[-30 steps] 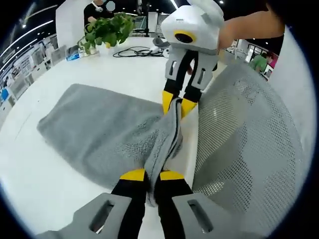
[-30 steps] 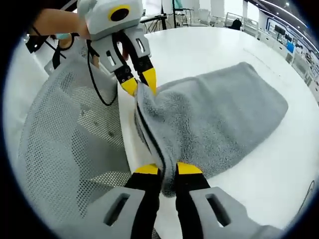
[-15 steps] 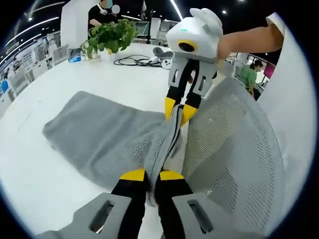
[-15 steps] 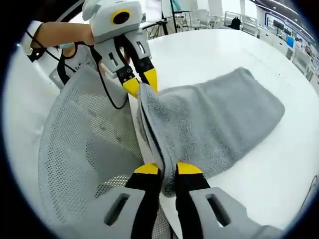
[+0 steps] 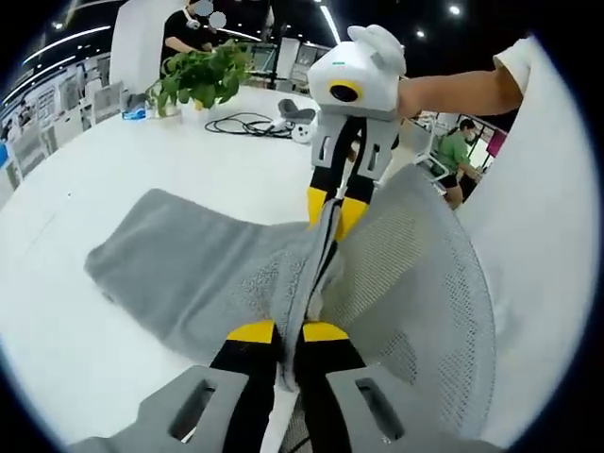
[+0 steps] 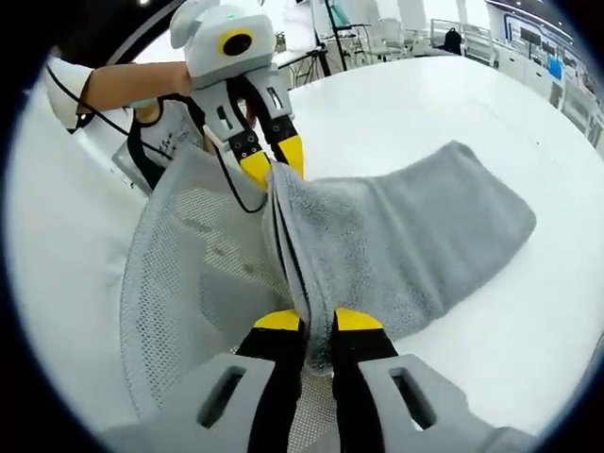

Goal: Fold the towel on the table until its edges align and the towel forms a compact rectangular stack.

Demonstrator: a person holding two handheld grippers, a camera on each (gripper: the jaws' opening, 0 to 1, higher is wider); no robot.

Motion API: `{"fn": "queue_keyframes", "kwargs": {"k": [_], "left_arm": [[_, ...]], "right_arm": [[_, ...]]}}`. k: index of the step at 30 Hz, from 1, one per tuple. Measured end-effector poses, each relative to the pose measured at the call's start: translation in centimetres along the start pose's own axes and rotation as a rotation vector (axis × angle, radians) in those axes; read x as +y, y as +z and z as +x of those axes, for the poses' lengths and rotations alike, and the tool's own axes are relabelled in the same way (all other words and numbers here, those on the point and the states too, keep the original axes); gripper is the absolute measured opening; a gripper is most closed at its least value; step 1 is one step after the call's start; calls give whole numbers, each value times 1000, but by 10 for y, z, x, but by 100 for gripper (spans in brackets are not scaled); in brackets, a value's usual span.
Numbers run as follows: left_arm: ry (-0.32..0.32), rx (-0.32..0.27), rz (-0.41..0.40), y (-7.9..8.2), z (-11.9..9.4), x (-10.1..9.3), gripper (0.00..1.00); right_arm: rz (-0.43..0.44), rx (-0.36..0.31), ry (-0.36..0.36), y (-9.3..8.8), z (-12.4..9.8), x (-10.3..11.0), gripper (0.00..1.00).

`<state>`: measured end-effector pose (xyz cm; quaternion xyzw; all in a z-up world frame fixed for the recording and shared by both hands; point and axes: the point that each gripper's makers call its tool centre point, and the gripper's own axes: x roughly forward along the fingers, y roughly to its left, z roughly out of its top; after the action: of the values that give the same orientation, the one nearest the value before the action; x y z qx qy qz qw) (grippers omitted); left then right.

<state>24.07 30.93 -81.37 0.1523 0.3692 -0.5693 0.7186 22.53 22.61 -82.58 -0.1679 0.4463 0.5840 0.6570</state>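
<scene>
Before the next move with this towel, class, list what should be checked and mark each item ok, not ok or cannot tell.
1. Left tool shut on the towel edge: ok.
2. Right tool shut on the same edge: ok.
3. Edge between the two tools stretched fairly straight: ok.
4. Far half of the towel lying on the table: ok, resting flat.
5. Edges aligned into a compact stack: not ok, the towel is spread out with one edge lifted.
6. Mesh chair back free of the lifted edge: cannot tell, it stands right beside the towel.

Towel [image 5: 203, 274] near edge now higher.
</scene>
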Motion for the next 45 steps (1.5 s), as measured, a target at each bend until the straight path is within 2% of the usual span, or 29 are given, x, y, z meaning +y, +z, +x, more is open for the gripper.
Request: {"fn": "queue_keyframes", "kwargs": {"k": [10,17,26,29,36,45], "left_arm": [[-32,-27,-8,24,-16,0,7],[-24,-40,1,42,-25,14,7],[19,-57,0,51,-26,36,7],[44,-54,-8,53,-26,46,8],[98,-61,-40,58,-23,68,8],[140,-61,-47,61,-18,89,8]], "right_arm": [[19,-22,43,15,-25,2,8],[16,-35,51,28,-34,-3,8],[-18,-58,-25,41,-41,-27,8],[-49,-87,-96,48,-43,-43,8],[-72,-97,-169,57,-44,-63,8],[-100,-109,-230,67,-47,-83,9]]}}
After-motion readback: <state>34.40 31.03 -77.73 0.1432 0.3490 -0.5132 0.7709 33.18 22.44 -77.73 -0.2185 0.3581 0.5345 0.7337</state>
